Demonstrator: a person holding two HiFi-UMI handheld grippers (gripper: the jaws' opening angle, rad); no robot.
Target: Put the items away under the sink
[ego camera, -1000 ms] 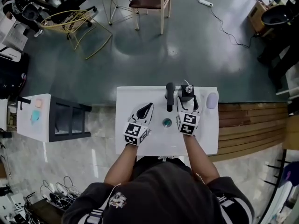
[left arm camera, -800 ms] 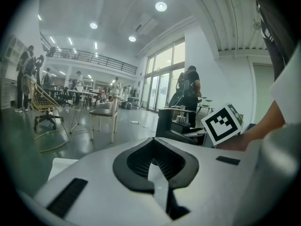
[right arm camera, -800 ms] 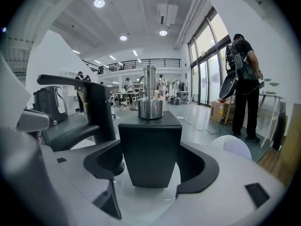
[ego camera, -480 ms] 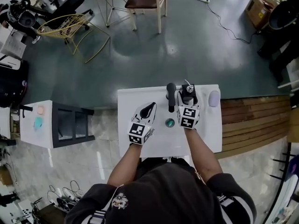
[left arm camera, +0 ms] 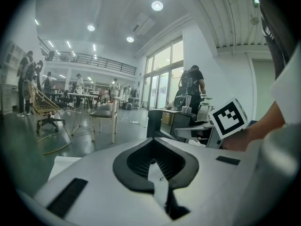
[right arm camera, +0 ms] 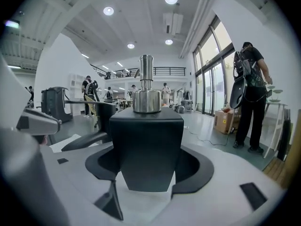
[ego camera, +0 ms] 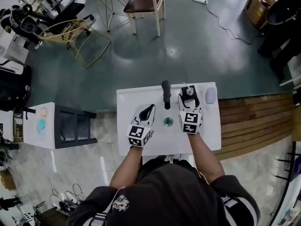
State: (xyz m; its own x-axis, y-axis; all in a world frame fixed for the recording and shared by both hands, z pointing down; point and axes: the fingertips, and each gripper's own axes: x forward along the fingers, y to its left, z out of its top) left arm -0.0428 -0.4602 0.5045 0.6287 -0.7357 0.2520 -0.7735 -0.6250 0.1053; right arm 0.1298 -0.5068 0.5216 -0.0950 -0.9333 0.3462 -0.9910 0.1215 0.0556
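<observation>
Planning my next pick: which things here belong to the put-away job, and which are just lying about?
Job: black pump bottle, held in the right gripper; lilac oval item on the sink top, likely next; left gripper, shut and empty.
Lying about: wooden chair, yellow wire chair, power strip on the floor.

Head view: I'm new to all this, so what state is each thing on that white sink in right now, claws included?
Left claw: shut, empty.
Right claw: shut on the bottle.
Black square bottle with a silver pump: upright, gripped.
Black tap: no water seen running.
Pale lilac oval object: lying on the white sink unit, untouched.
</observation>
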